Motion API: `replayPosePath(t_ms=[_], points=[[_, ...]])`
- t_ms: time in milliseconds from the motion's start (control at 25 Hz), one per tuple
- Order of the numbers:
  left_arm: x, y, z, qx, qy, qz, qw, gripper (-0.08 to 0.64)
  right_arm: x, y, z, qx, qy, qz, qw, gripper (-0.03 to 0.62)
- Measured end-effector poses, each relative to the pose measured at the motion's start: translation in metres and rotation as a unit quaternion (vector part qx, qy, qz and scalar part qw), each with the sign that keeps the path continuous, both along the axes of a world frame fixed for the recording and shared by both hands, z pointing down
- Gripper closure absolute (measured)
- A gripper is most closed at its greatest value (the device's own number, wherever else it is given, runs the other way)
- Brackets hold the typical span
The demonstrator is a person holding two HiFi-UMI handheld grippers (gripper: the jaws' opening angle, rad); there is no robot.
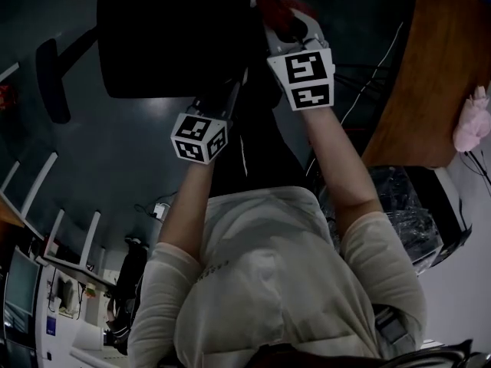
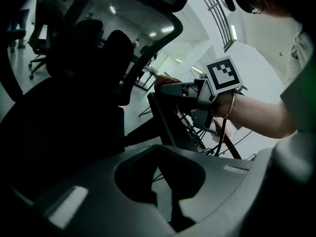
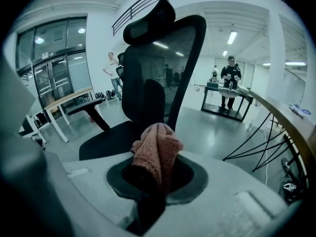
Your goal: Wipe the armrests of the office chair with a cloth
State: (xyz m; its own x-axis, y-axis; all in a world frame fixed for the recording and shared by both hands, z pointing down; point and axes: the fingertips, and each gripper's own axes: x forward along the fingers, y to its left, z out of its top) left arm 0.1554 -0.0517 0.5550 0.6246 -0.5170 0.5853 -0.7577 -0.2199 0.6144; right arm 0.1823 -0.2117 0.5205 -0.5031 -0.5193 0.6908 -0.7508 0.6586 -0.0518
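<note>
While the right gripper [image 3: 154, 184] pinches a bunched pink cloth [image 3: 158, 149] by its middle, the left gripper [image 2: 165, 191] hangs alongside, jaws slightly apart and empty. That cloth looks soft, light and floppy: best gripped mid-fold like this, its loose end dragged flat along an armrest [image 1: 51, 75] of the office chair [image 3: 163, 63].

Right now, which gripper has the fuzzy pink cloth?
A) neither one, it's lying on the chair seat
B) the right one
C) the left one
B. The right gripper view shows the cloth bunched up and pinched between the jaws of the right gripper, held up in front of the chair rather than lying on its seat.
</note>
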Motion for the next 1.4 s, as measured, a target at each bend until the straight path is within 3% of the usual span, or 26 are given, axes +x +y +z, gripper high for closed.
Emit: replayPosePath(t_ms=[120,360,520,920,1200,1400], points=[[0.006,-0.001,-0.003,0.003,0.017,0.009,0.9998,0.545,-0.001,0.006,0.003,-0.012,-0.012,0.012,1.0,0.541],[0.015,0.003,-0.001,0.009,0.026,0.025,0.9993,0.546,-0.011,0.029,0.002,-0.022,0.016,-0.04,0.999,0.541],[0.013,0.006,-0.002,0.017,0.022,0.028,0.9992,0.551,-0.017,0.05,0.001,-0.035,0.013,-0.047,0.998,0.541],[0.011,0.014,-0.001,0.039,0.006,0.046,0.9982,0.555,-0.016,0.125,0.001,-0.057,-0.023,-0.016,0.998,0.54],[0.01,0.011,-0.008,0.067,0.031,0.027,0.9969,0.555,-0.007,0.161,-0.002,-0.039,-0.049,0.037,0.997,0.541],[0.012,0.014,-0.012,0.082,0.031,0.055,0.9946,0.555,-0.006,0.194,-0.004,-0.035,-0.057,0.066,0.996,0.541]])
